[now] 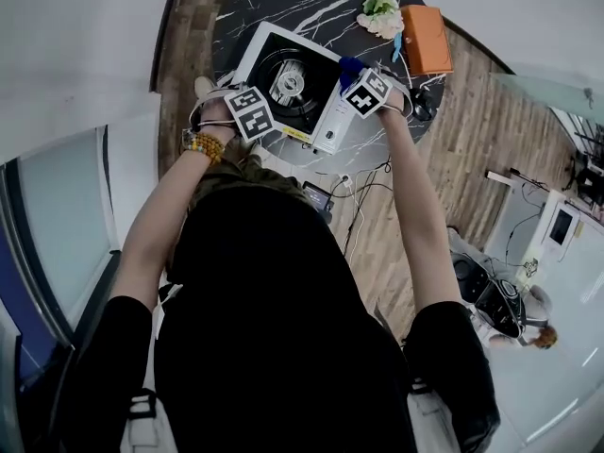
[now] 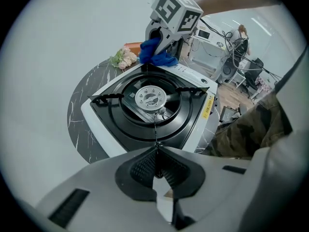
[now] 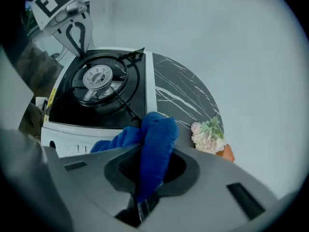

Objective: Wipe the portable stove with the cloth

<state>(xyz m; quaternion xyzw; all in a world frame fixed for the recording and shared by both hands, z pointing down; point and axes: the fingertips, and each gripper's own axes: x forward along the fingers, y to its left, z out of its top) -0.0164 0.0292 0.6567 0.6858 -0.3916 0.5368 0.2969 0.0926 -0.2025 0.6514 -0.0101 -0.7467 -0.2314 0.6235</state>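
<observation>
Right gripper (image 3: 153,151): jaws clamped on a fuzzy blue cloth (image 3: 157,129), over the white side panel of the black-and-white portable gas stove (image 1: 283,78).
Left gripper (image 2: 155,153): jaws together, nothing between them.
Stove: near the front edge of the round dark marble tabletop (image 1: 311,3).

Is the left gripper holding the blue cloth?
No, the blue cloth is clamped in the right gripper, while the left gripper has its jaws together on nothing.
</observation>
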